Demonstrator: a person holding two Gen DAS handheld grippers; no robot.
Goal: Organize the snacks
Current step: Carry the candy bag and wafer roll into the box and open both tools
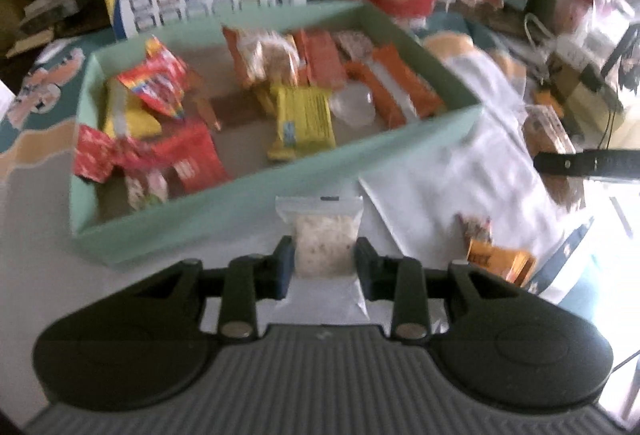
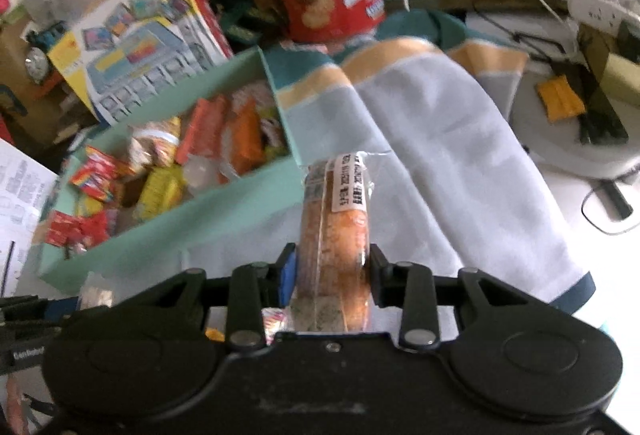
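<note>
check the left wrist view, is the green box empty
No, the green box holds many snack packets, among them a yellow packet.

One mint-green box sits mid-frame in the left wrist view. Inside it lie about three orange packets at upper right, one yellow packet in the middle, and roughly three red packets at left; blur makes the totals uncertain. One clear pouch stands at lower centre, one small orange snack at lower right.
</note>
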